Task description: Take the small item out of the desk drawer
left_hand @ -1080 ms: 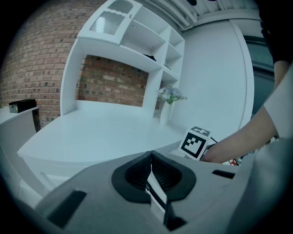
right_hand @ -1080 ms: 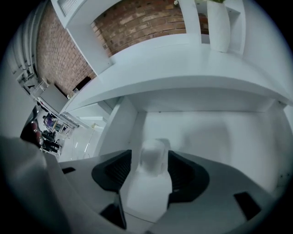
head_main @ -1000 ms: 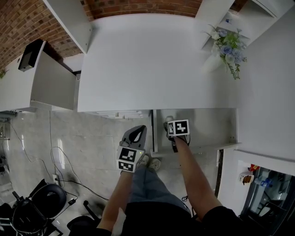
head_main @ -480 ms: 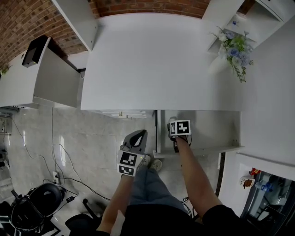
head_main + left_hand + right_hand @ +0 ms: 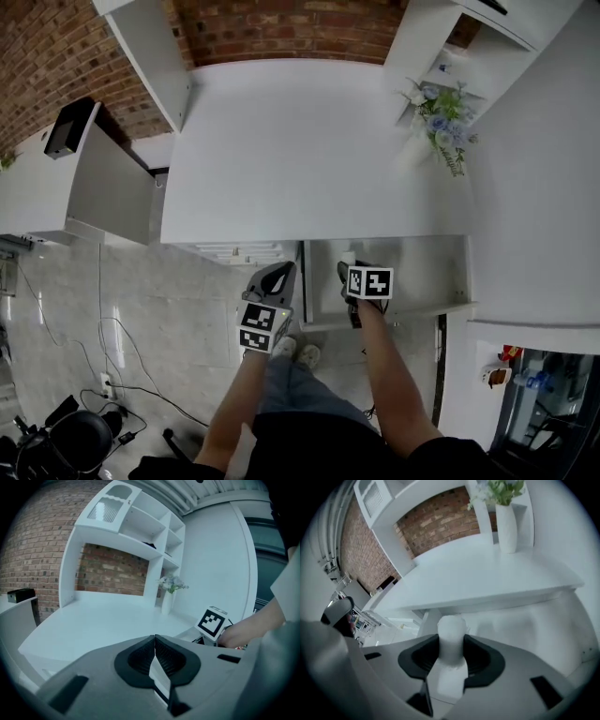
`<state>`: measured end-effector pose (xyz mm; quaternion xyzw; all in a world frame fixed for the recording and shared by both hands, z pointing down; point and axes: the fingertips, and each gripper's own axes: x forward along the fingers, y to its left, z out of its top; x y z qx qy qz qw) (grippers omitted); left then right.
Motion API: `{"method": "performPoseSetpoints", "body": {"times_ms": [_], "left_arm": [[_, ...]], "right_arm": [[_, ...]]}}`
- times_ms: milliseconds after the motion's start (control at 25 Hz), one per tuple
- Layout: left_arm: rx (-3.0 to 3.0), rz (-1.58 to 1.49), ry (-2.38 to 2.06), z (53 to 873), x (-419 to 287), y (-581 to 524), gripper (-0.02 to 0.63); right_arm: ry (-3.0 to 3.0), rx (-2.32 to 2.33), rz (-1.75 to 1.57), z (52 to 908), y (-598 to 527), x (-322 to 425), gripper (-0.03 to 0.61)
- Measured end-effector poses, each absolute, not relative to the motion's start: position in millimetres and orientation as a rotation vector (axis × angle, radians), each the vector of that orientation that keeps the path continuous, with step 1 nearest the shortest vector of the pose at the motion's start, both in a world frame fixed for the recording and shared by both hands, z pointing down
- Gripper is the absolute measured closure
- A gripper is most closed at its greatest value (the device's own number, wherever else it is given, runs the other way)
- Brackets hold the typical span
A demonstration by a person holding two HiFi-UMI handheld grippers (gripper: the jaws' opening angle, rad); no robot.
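The desk drawer [image 5: 427, 265] stands pulled open under the white desk top [image 5: 309, 150]. My right gripper [image 5: 345, 269] reaches into the drawer's left part. Seen from the right gripper view, a small white cylindrical item [image 5: 451, 627] stands between the black pads [image 5: 480, 656] of the right gripper [image 5: 451, 642], whose jaws are closing and touch it on both sides. My left gripper [image 5: 277, 275] hangs in front of the desk edge, just left of the drawer. In the left gripper view, the left gripper [image 5: 154, 656] is shut with nothing in it.
A white vase with flowers [image 5: 434, 120] stands at the desk's back right, under white shelving [image 5: 450, 42]. A lower white unit [image 5: 89, 187] with a black device [image 5: 66, 131] stands to the left. Cables [image 5: 122, 337] lie on the tiled floor.
The head view has shifted a little. My right gripper stays in the drawer's left part; the left gripper stays in front of the desk edge, slightly closer to it.
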<state>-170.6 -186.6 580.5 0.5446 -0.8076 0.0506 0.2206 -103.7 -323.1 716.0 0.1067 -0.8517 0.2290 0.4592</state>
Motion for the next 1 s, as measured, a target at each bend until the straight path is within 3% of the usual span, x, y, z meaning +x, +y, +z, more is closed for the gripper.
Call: {"method": "performPoseSetpoints", "body": {"times_ms": [600, 1000], "left_arm": [[1.756, 0.107, -2.419, 441.1, -189.8, -252.8, 0.604], [1.891, 0.093, -2.454, 387.9, -168.0, -277.5, 0.604]], "right_arm": [[-3.026, 0.467, 0.317, 416.4, -390.9, -62.9, 0.423], [-3.162, 0.670, 0.215, 357.7, -411.9, -10.0, 0.422]]}}
